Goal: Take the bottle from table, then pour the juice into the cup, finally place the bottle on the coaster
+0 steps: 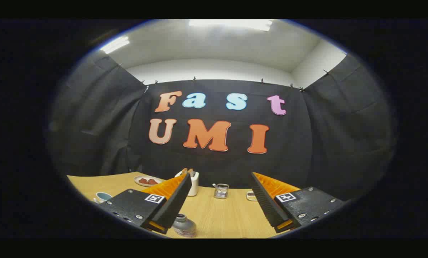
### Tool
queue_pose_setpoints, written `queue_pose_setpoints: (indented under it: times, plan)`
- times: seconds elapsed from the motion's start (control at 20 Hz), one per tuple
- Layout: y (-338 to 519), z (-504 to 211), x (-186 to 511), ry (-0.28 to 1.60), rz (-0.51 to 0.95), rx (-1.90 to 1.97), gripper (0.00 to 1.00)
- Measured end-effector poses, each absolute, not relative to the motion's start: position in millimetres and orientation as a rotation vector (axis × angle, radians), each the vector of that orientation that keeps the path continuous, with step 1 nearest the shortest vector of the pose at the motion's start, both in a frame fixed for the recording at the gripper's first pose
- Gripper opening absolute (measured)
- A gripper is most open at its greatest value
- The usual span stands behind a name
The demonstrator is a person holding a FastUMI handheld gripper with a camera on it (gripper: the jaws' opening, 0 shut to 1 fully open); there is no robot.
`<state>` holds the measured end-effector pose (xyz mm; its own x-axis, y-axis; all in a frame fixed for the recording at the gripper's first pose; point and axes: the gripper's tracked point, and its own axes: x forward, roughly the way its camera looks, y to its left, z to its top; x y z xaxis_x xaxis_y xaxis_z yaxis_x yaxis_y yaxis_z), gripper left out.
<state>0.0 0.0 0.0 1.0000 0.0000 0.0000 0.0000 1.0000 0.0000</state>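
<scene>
My gripper point(221, 175) is open, its fingers spread wide above a wooden table point(228, 215) with nothing between them. A small grey bottle point(184, 225) with a dark cap stands on the table, low in the gap and close beside the left finger point(172, 204), apart from both fingers. A light blue cup point(102, 196) sits to the left of the left finger, partly hidden by the gripper body. A small flat coaster point(251, 195) lies just inside the right finger point(267, 204), partly covered by it.
Beyond the fingers, near the table's back edge, stand a white holder point(193, 183), a small wire rack point(221, 191) and a plate point(147, 181) with reddish-brown pieces. Black cloth walls close in the booth behind and at both sides.
</scene>
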Motion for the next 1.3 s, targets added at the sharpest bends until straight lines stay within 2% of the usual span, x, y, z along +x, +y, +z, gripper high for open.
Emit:
queue_pose_setpoints:
  times: [0.85,1.3]
  plan:
    - [-8.4,1.3,-2.6,0.006,-0.003,0.039,0.96]
    - [5.6,-35.1,-5.5,0.043,0.060,0.074,0.96]
